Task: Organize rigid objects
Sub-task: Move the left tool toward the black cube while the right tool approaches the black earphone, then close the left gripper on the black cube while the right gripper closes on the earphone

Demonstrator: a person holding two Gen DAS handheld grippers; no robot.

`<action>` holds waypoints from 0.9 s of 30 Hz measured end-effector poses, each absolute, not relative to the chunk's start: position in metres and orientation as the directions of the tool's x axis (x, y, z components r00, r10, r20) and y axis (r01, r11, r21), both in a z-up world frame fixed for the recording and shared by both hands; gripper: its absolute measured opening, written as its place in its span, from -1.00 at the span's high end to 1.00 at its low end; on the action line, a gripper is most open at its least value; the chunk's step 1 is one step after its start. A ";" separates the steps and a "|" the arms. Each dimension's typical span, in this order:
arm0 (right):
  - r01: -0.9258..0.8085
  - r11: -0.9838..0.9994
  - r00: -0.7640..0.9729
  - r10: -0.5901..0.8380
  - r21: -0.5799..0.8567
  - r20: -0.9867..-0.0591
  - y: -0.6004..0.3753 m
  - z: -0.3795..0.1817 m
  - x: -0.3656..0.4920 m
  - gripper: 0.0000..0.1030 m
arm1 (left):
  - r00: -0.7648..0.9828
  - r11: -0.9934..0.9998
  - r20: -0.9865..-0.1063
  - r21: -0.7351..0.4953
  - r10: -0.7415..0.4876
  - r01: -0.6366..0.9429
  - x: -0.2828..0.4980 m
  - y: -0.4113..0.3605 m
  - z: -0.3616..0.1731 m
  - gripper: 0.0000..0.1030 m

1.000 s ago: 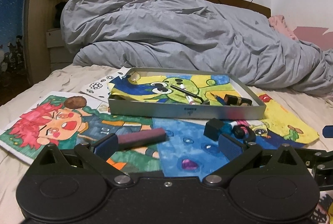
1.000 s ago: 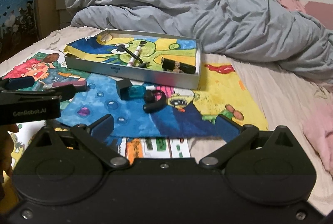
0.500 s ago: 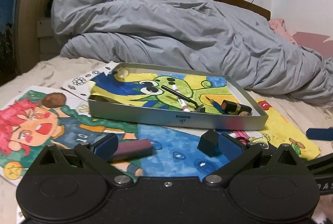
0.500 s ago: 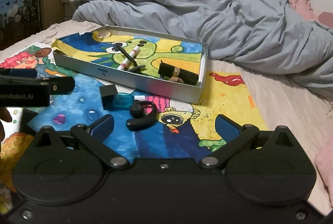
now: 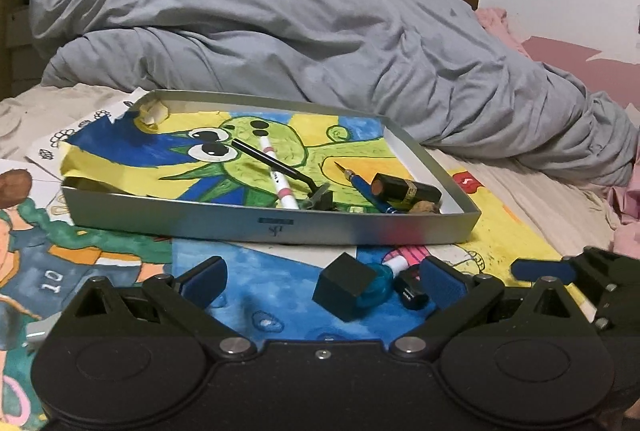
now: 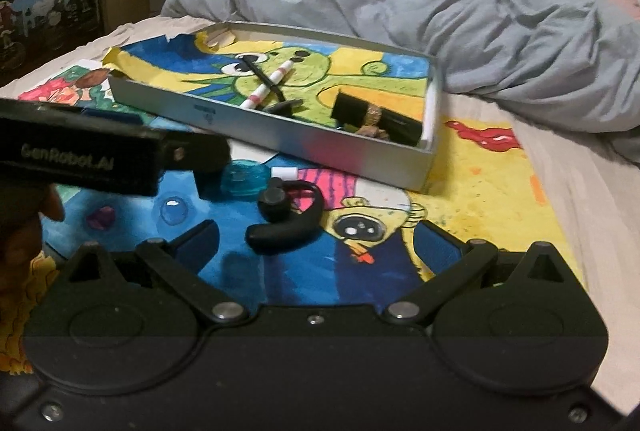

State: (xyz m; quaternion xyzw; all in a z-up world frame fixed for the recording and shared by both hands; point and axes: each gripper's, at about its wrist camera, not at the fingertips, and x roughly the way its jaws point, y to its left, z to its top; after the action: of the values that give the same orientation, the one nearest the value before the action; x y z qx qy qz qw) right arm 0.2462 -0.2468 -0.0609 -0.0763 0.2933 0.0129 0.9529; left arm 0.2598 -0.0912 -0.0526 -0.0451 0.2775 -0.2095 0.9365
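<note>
A silver tray (image 5: 224,221) (image 6: 320,145) lies on painted paper sheets and holds a white-pink pen (image 5: 277,178), a black stick, a blue craft knife (image 5: 362,187) and a black lipstick tube (image 5: 406,189). In front of the tray lie a small teal bottle with a black cube cap (image 5: 350,287) (image 6: 244,177) and a black ear-hook earpiece (image 6: 286,221) (image 5: 408,293). My left gripper (image 5: 320,281) is open, with the bottle between its fingers, untouched. My right gripper (image 6: 316,247) is open just behind the earpiece. The left gripper's body (image 6: 80,161) crosses the right wrist view.
A crumpled grey duvet (image 5: 320,43) fills the bed behind the tray. Colourful drawings (image 5: 100,255) cover the sheet under everything. Pink cloth (image 5: 624,215) lies at the right edge. A hand (image 6: 24,227) shows at the lower left of the right wrist view.
Both grippers moved forward and lower toward the bottle and earpiece. The left one swung right, so the purple bar has left its view. Both stayed open.
</note>
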 end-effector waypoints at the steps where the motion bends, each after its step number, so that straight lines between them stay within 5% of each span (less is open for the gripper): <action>1: -0.077 0.988 0.826 -0.013 -0.135 -0.564 -0.246 -0.062 0.248 -0.99 | 0.758 0.908 -0.500 -0.206 -0.418 0.365 0.262 -0.092 -0.053 -0.98; 7: -0.096 0.988 0.822 0.009 -0.122 -0.569 -0.244 -0.065 0.254 -0.99 | 0.750 0.900 -0.498 -0.233 -0.436 0.369 0.270 -0.092 -0.056 -0.85; 17: -0.135 0.987 0.815 0.060 -0.087 -0.576 -0.242 -0.067 0.260 -0.91 | 0.706 0.880 -0.525 -0.257 -0.475 0.400 0.275 -0.096 -0.064 -0.19; 23: -0.123 0.990 0.820 0.061 -0.072 -0.569 -0.247 -0.067 0.268 -0.65 | 0.680 0.869 -0.542 -0.272 -0.494 0.413 0.280 -0.098 -0.068 0.19; 27: -0.113 0.990 0.823 0.048 -0.081 -0.566 -0.248 -0.067 0.271 -0.31 | 0.676 0.866 -0.543 -0.278 -0.498 0.415 0.281 -0.098 -0.068 0.21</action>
State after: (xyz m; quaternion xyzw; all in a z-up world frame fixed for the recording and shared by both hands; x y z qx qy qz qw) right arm 0.2706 -0.2479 -0.0669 -0.0552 0.2944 0.0420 0.9532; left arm 0.2810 -0.0976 -0.0676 -0.0659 0.3154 -0.2501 0.9130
